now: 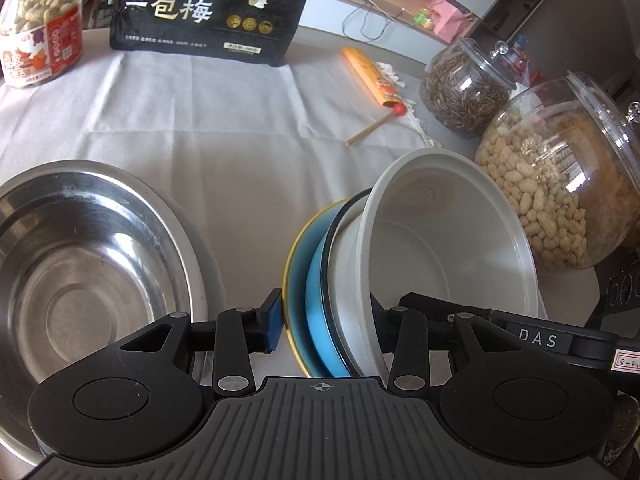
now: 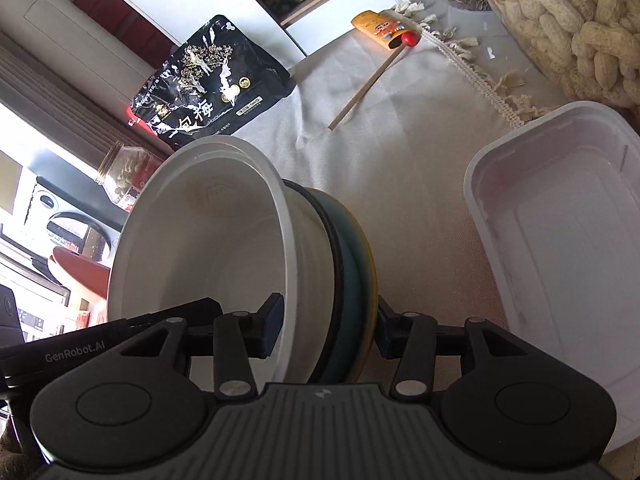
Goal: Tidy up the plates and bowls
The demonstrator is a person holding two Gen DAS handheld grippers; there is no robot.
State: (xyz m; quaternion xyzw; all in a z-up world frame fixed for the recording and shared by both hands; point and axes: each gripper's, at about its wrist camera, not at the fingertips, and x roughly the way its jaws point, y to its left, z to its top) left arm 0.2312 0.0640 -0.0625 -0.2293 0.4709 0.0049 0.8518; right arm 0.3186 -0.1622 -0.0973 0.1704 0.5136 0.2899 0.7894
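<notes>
Left claw and right claw both clamped partway on tilted bowl stack.

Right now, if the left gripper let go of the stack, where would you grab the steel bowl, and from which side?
Pinch the steel bowl at its thin flared rim, nearest the left gripper, coming from above: one finger inside, one outside. It sits upright and open on the white cloth; the body looks too wide to span.
</notes>
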